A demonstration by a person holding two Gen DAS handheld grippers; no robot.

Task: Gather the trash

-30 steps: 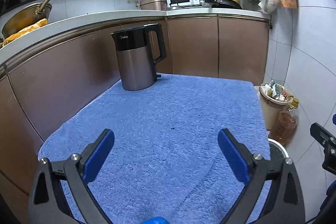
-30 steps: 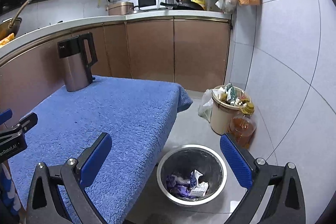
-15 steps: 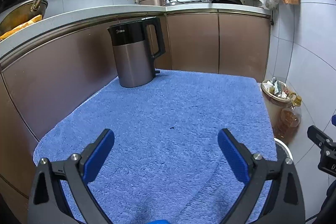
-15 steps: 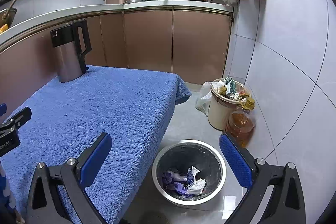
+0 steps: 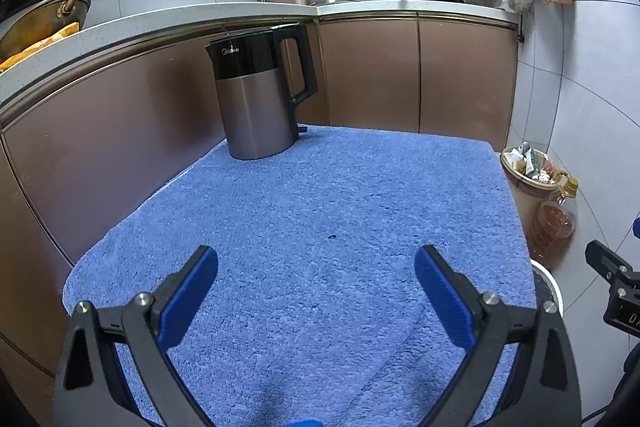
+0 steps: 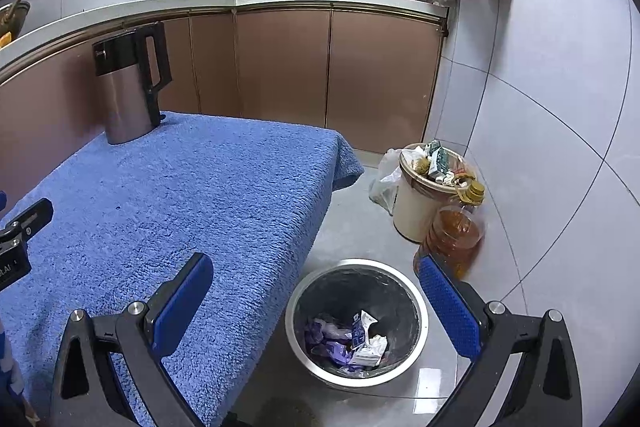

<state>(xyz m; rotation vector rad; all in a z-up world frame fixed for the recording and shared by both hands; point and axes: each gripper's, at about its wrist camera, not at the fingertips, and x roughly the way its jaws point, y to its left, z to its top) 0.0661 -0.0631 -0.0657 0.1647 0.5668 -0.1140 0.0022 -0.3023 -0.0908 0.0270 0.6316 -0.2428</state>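
left gripper (image 5: 316, 263): jaws spread wide with nothing between them, blue pads facing each other, hovering over the near part of the blue towel.
right gripper (image 6: 314, 273): jaws also spread wide and empty, held past the right edge of the table, above the floor and the metal bin.
blue towel (image 5: 320, 211): a thick fluffy cloth covering the whole tabletop; its far right corner droops over the edge in the right wrist view. only one tiny dark speck shows on it near the middle.
kettle (image 5: 260, 95): an electric kettle with a black top, brushed metal body and black handle, standing upright on the far left corner of the towel, close to the brown cabinets.
metal bin (image 6: 356, 321): a round steel-rimmed bin with a dark liner, on the floor just beside the table's right edge.
trash (image 6: 348, 341): crumpled purple wrappers and a white and blue carton lying at the bottom of the metal bin.
cream bin (image 6: 420, 195): a second, lighter bin farther back by the tiled wall, heaped with cartons and scraps above its rim.
oil bottle (image 6: 452, 235): a large amber bottle with a yellow cap, standing between the two bins, touching the cream bin.
counter (image 5: 240, 15): a pale worktop behind the table, carrying a microwave and pans.
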